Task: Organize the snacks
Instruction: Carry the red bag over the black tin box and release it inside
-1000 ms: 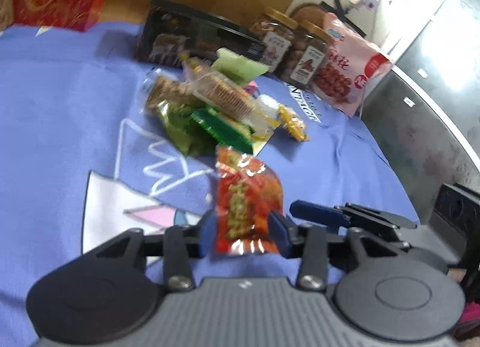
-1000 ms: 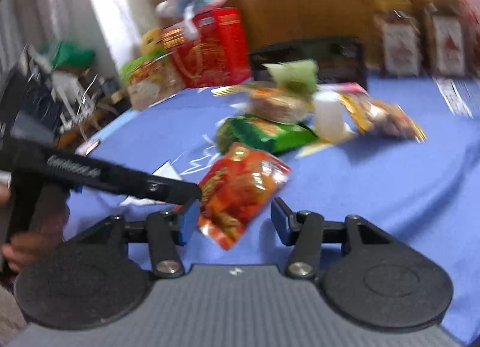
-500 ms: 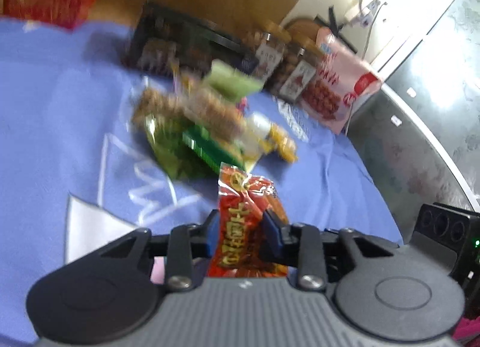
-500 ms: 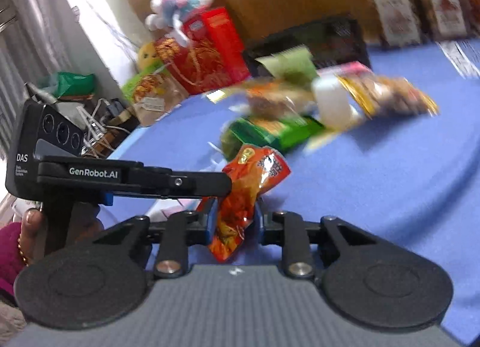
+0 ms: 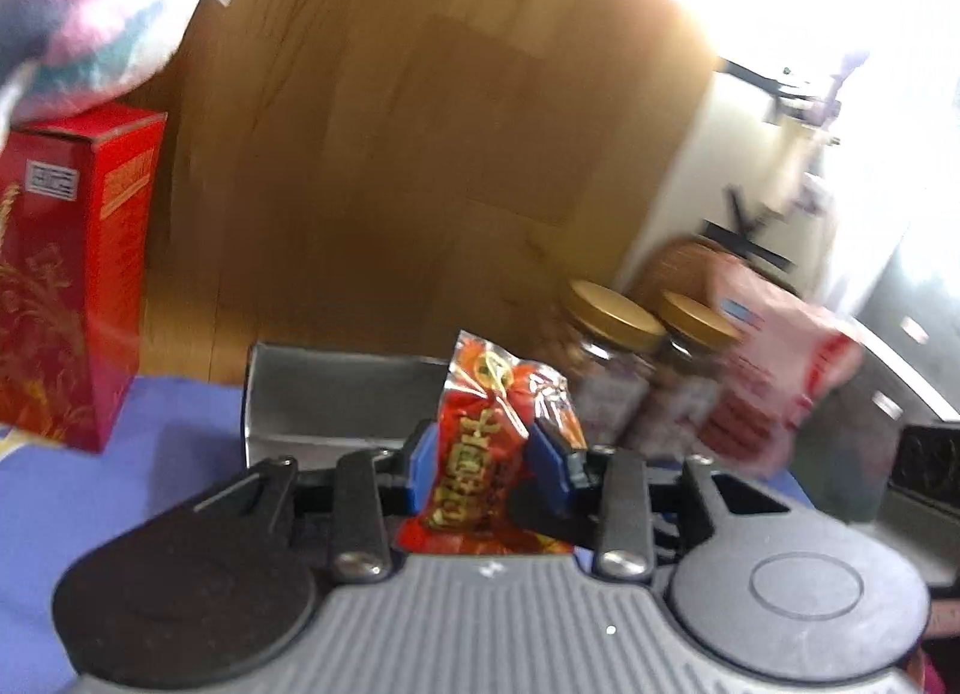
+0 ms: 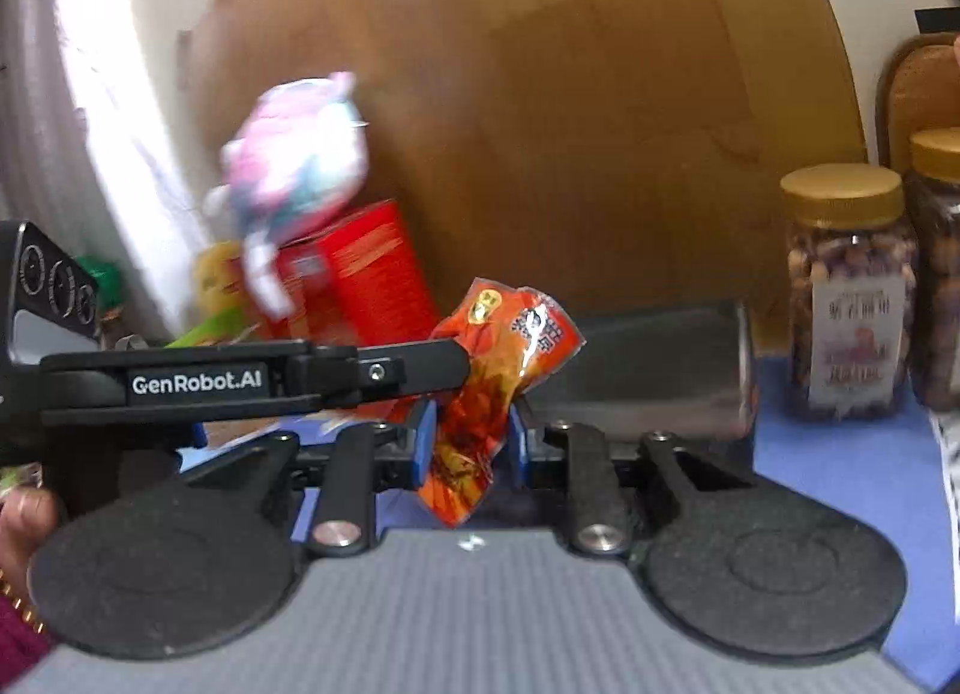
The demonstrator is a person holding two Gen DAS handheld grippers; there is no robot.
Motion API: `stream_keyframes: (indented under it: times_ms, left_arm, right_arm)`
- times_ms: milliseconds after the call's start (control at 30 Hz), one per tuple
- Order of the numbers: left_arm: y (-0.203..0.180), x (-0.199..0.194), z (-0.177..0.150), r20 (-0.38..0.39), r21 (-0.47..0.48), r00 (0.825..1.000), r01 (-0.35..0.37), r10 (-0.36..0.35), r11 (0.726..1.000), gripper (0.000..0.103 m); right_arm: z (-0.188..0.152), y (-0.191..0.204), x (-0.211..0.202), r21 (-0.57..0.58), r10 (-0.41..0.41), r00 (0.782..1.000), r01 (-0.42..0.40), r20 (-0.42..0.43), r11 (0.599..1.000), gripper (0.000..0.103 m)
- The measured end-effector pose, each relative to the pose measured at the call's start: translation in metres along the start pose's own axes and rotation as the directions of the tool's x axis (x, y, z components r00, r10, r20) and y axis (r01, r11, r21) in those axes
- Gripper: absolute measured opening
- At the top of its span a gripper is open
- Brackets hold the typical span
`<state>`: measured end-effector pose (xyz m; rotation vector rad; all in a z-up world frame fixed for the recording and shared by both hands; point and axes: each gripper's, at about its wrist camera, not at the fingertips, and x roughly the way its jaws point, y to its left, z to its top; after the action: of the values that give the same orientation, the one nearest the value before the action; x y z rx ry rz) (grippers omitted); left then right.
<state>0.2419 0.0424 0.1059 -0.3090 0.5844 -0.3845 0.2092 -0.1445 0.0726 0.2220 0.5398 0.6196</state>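
One red snack packet (image 5: pixel 480 454) sits at lower centre of both views, lifted above the blue tabletop (image 5: pixel 90 490). The left gripper (image 5: pixel 485 463) has its jaws clamped on it; the right gripper (image 6: pixel 468 442) flanks its lower end, but I cannot tell whether it grips. Behind stand one dark tray (image 6: pixel 654 370), two gold-lidded jars (image 6: pixel 846 292), one red box (image 5: pixel 66 274) and one pink bag (image 5: pixel 774 382).
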Motion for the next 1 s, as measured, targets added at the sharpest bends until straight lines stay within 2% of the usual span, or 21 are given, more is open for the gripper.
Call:
stream_keyframes:
  times_ms: [133, 200, 367, 467, 567, 667, 767, 833, 900, 1000]
  left_arm:
    - [0.012, 0.038, 0.002, -0.029, -0.023, 0.997, -0.067, 0.066, 0.998, 0.035]
    - [0.017, 0.046, 0.001, -0.042, -0.029, 0.995, -0.088, 0.087, 0.996, 0.036]
    - [0.026, 0.014, -0.007, -0.009, -0.028, 1.0, -0.03, 0.03, 0.999, 0.04]
    - [0.028, -0.014, -0.022, -0.015, -0.055, 1.0, 0.021, -0.021, 0.998, 0.041]
    - [0.029, -0.03, -0.045, -0.044, -0.082, 0.997, 0.06, -0.064, 0.995, 0.042]
    - [0.03, -0.022, -0.056, -0.109, -0.109, 0.993, 0.038, -0.05, 0.993, 0.048]
    - [0.041, 0.002, -0.059, -0.196, -0.163, 0.98, 0.007, -0.039, 0.987, 0.049]
    - [0.05, 0.017, -0.062, -0.233, -0.232, 0.969, 0.027, -0.082, 0.972, 0.049]
    - [0.054, 0.033, -0.062, -0.269, -0.259, 0.955, 0.052, -0.123, 0.965, 0.048]
    - [0.054, 0.051, -0.07, -0.315, -0.274, 0.94, 0.042, -0.131, 0.961, 0.04]
  right_arm:
    - [0.003, -0.01, 0.032, -0.004, -0.083, 0.996, 0.083, -0.038, 0.997, 0.037]
    - [0.002, -0.011, 0.032, -0.022, -0.112, 0.993, 0.111, -0.035, 0.994, 0.038]
    - [-0.006, -0.017, -0.013, -0.006, -0.098, 0.994, 0.099, 0.044, 0.995, 0.038]
    - [-0.024, -0.023, -0.044, 0.045, -0.047, 0.998, 0.045, 0.048, 0.998, 0.038]
    - [-0.042, -0.035, -0.05, 0.084, -0.11, 0.994, 0.11, -0.007, 0.99, 0.038]
    - [-0.053, -0.063, -0.045, 0.207, -0.179, 0.981, 0.19, -0.071, 0.96, 0.039]
    - [-0.056, -0.085, -0.036, 0.303, -0.151, 0.981, 0.182, -0.122, 0.935, 0.039]
    - [-0.057, -0.092, -0.027, 0.348, -0.13, 0.98, 0.175, -0.15, 0.921, 0.039]
    - [-0.058, -0.095, -0.017, 0.37, -0.106, 0.979, 0.164, -0.172, 0.915, 0.039]
    - [-0.063, -0.091, -0.004, 0.38, -0.081, 0.975, 0.155, -0.205, 0.912, 0.036]
